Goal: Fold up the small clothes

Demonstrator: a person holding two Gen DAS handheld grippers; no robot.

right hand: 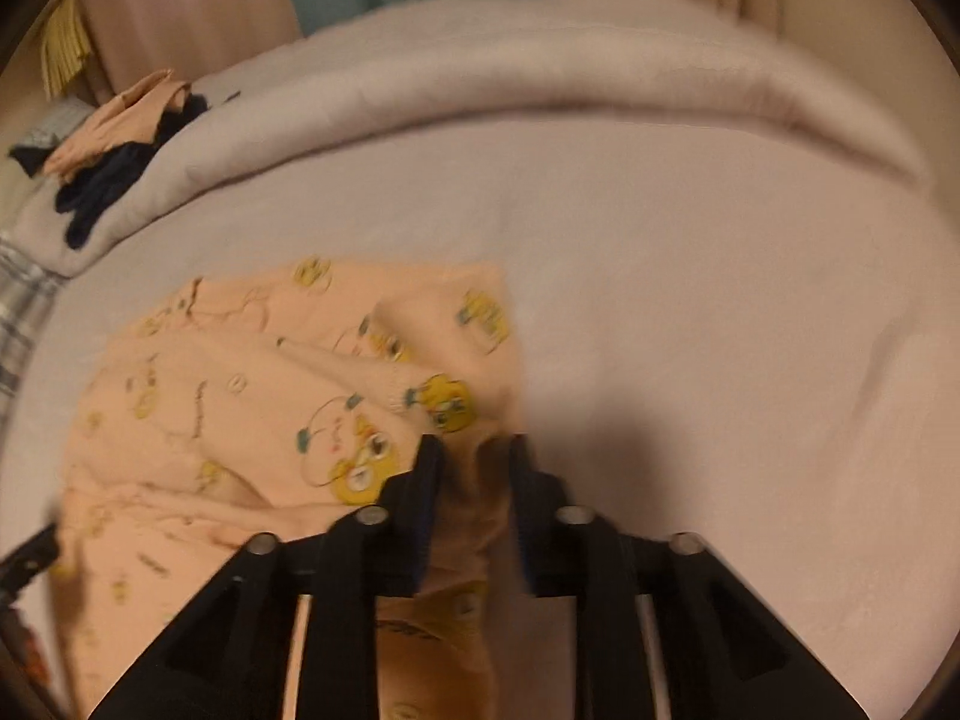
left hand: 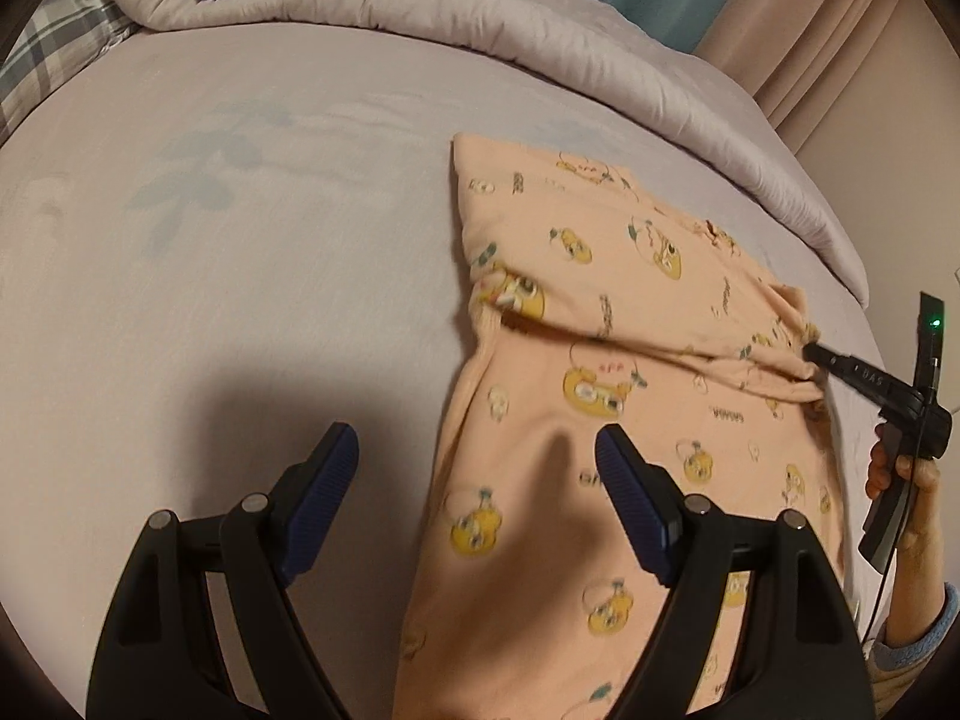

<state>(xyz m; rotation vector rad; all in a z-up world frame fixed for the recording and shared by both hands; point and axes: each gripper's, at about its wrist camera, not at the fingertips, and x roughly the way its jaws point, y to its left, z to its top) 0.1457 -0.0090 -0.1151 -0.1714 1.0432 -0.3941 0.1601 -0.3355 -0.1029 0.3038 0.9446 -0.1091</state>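
A small peach garment point(left hand: 630, 360) printed with yellow cartoon figures lies partly folded on the bed; it also shows in the right wrist view point(right hand: 240, 396). My left gripper point(left hand: 477, 450) is open and empty, hovering over the garment's left edge near its lower part. My right gripper point(right hand: 474, 450) is shut on the garment's right edge, with a bunch of cloth between the fingers. It shows in the left wrist view point(left hand: 810, 354) pinching the fold at the garment's right side, held by a hand point(left hand: 900, 474).
The bed sheet point(left hand: 240, 270) is pale lilac. A rolled duvet point(left hand: 540, 18) runs along the far side, with dark and peach clothes piled on it point(right hand: 120, 144). A plaid pillow point(left hand: 54, 60) lies far left. Curtains hang behind.
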